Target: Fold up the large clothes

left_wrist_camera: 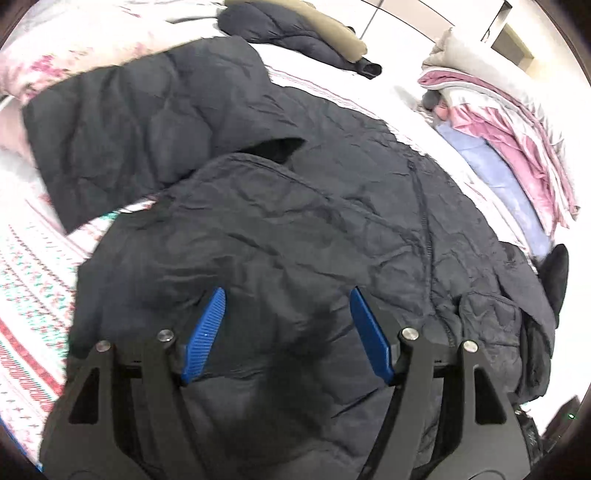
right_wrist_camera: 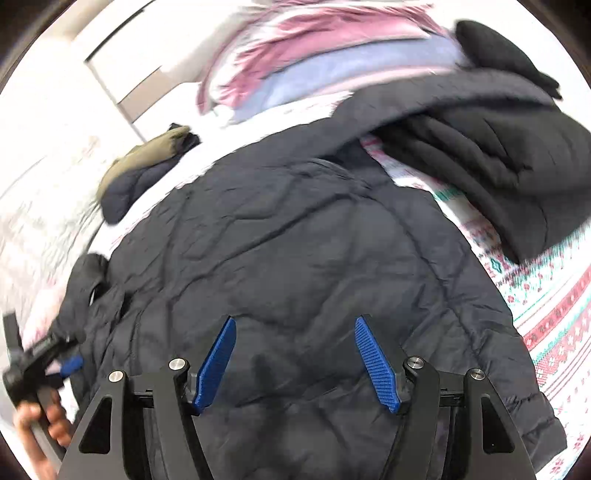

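A large dark quilted puffer jacket (left_wrist_camera: 295,206) lies spread on the patterned bedsheet (left_wrist_camera: 29,280), one sleeve (left_wrist_camera: 122,122) stretched to the far left. My left gripper (left_wrist_camera: 288,295) is open and empty just above the jacket's body. In the right wrist view the same jacket (right_wrist_camera: 295,251) fills the middle, with a sleeve (right_wrist_camera: 491,147) lying out at the upper right. My right gripper (right_wrist_camera: 293,325) is open and empty above it. The left gripper (right_wrist_camera: 70,363) shows at the left edge, held by a hand.
A dark and olive garment (left_wrist_camera: 306,33) lies at the far side of the bed, also in the right wrist view (right_wrist_camera: 144,166). A pile of pink and blue bedding (left_wrist_camera: 513,147) lies at the right, with a floral pillow (left_wrist_camera: 74,51) at the upper left.
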The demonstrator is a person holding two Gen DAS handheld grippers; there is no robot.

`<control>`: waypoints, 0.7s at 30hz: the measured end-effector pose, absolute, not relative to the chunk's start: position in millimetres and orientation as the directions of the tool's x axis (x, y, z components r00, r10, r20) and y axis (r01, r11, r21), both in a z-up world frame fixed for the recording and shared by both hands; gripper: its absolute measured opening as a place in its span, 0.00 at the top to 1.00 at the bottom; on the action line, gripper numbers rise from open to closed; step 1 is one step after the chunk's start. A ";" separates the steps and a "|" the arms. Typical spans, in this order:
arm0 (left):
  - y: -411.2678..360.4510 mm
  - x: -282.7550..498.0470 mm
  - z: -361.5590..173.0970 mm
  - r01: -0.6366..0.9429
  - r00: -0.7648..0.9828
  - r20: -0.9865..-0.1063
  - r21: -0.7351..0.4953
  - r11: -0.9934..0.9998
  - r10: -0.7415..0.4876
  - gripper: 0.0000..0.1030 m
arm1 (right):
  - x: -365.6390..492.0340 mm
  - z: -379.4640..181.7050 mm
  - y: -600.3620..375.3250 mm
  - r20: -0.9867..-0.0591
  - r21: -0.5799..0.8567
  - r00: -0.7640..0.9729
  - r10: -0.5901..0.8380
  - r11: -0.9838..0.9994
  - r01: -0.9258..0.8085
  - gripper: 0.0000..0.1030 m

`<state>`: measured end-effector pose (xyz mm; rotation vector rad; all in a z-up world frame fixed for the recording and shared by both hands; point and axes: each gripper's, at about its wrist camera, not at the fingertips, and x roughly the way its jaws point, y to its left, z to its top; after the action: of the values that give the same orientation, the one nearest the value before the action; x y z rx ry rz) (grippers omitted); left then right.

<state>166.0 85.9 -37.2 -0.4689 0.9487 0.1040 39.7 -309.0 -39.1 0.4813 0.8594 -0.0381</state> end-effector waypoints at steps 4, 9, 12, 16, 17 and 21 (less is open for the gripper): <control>78.3 180.3 -57.8 -0.266 0.494 -0.864 -0.256 0.929 -0.097 0.29 | 47.8 -47.5 -306.5 -0.756 0.404 0.628 0.184 0.886 0.227 0.34; 112.2 170.9 -49.9 -0.367 0.538 -0.831 -0.382 0.848 -0.142 0.29 | 70.3 -56.9 -269.1 -0.821 0.207 0.569 0.055 0.957 0.205 0.32; 150.4 148.5 -16.7 -0.404 0.639 -0.768 -0.373 0.836 -0.034 0.26 | 71.0 -42.8 -260.5 -0.780 0.250 0.618 0.098 0.954 0.164 0.32; 218.3 118.6 -11.0 -0.634 0.622 -0.744 -0.296 0.714 0.244 0.24 | 84.6 -22.0 -249.0 -0.757 0.250 0.646 0.101 0.958 0.143 0.32; 236.8 113.3 -16.0 -0.670 0.618 -0.746 -0.334 0.663 0.249 0.24 | 89.9 -16.8 -244.2 -0.755 0.240 0.649 0.097 0.961 0.136 0.32; 275.5 115.0 -47.3 -0.672 0.623 -0.777 -0.470 0.573 0.093 0.24 | 110.5 9.8 -227.1 -0.743 0.239 0.657 0.129 0.968 0.080 0.31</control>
<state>115.0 275.5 -47.3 -0.8488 0.7792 0.5054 110.5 -227.1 9.8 0.2610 0.8567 0.0284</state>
